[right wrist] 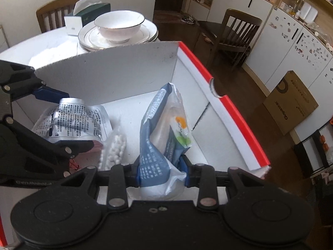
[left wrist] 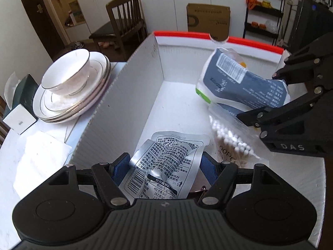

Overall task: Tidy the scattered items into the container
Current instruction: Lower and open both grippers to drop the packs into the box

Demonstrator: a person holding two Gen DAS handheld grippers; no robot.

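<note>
A white box with a red rim stands open on the table. My left gripper hovers over its near end, its blue pads shut on a crumpled silver foil packet. My right gripper is shut on a blue and white soft pack, whose free end hangs down inside the box. In the left wrist view the right gripper comes in from the right with that pack. The left gripper and the foil packet also show in the right wrist view. A clear bag of cotton swabs lies on the box floor.
A white bowl on stacked plates stands just outside the box's left wall, with a green tissue box and a white cloth beside it. Beyond the table are a dark wooden chair and a cardboard carton on the floor.
</note>
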